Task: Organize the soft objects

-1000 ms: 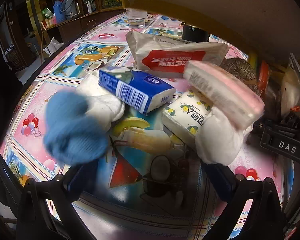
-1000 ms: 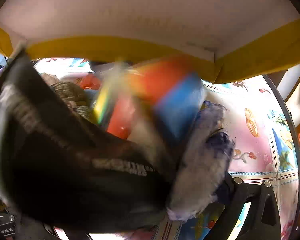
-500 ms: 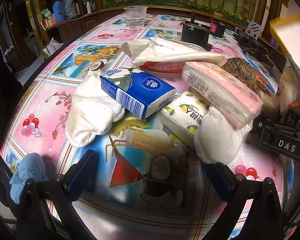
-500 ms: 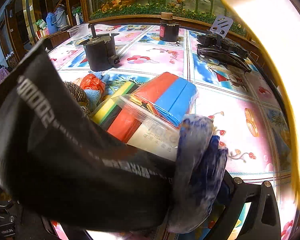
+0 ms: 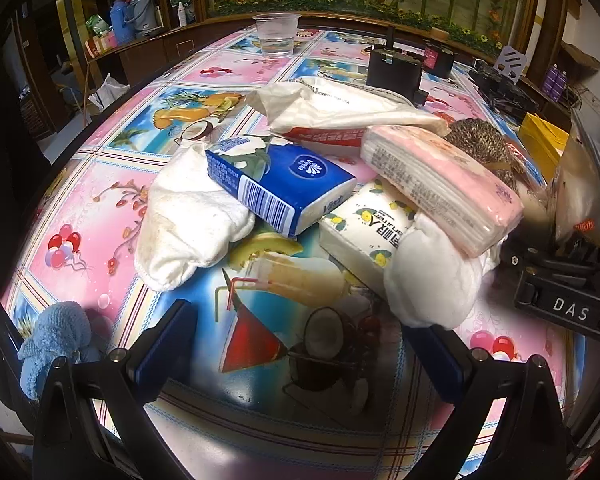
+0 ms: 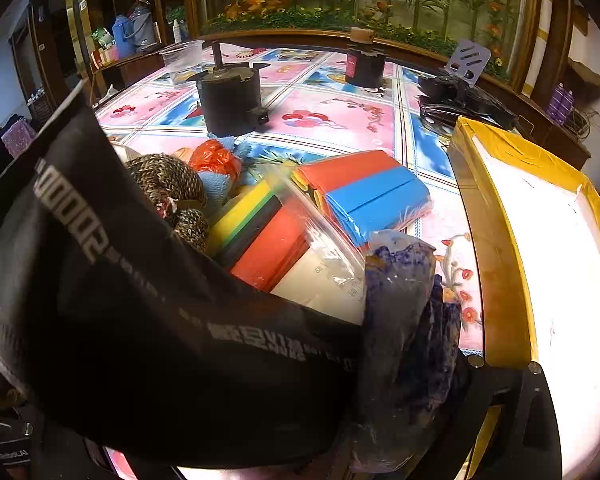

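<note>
A heap of soft goods lies on the patterned table (image 5: 100, 200): a white towel (image 5: 188, 220), a blue tissue pack (image 5: 284, 184), a lemon-print tissue pack (image 5: 364, 232), a pink tissue pack (image 5: 440, 184), a white cloth (image 5: 432, 280) and a brown knitted piece (image 5: 480, 140). A blue knitted item (image 5: 56, 344) sits alone by the near left edge. My left gripper (image 5: 300, 352) stands open and empty just short of the heap. My right gripper (image 6: 300, 380) is spread wide; a black bag (image 6: 160, 320) and a blue-white bagged cloth (image 6: 404, 320) lie over it, hiding the fingertips.
A yellow-edged box (image 6: 500, 240) stands at the right. Coloured foam packs (image 6: 360, 188) and an orange bag (image 6: 214, 158) lie behind the black bag. A clear cup (image 5: 276, 34) and a black cylinder (image 6: 230, 100) stand farther back. The table edge curves along the left.
The box that was overhead has moved off to the right. The blue knitted item dropped and came to rest at the near left table edge. Neither gripper has moved.
</note>
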`<state>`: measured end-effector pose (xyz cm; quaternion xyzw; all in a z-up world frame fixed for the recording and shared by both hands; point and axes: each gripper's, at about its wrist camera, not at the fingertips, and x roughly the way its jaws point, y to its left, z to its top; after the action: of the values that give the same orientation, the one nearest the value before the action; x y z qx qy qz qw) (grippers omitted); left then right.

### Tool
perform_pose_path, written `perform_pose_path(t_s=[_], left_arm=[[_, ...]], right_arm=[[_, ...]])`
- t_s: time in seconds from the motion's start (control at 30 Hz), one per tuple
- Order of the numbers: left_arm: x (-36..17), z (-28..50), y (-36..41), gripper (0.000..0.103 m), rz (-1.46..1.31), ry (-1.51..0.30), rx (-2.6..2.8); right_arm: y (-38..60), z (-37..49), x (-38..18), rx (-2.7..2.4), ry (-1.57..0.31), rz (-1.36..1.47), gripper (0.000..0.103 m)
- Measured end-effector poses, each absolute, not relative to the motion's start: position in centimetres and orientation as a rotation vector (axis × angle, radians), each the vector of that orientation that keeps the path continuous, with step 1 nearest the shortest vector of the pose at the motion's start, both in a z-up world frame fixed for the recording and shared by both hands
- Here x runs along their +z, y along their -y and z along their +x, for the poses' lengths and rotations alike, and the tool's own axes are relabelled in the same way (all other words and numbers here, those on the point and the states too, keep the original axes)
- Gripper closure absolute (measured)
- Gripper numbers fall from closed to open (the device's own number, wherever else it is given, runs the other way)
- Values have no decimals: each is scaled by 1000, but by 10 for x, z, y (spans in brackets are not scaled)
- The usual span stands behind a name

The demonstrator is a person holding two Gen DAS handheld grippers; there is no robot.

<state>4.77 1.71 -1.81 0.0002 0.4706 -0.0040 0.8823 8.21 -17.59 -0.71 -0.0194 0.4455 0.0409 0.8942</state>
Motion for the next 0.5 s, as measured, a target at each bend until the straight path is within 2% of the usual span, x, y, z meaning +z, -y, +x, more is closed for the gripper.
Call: perform_pose_path(t_s=[0.5], left_arm=[[-18, 44, -21, 0, -14, -963, 3]], right_arm=[[161, 82, -8, 182, -953, -66, 0]])
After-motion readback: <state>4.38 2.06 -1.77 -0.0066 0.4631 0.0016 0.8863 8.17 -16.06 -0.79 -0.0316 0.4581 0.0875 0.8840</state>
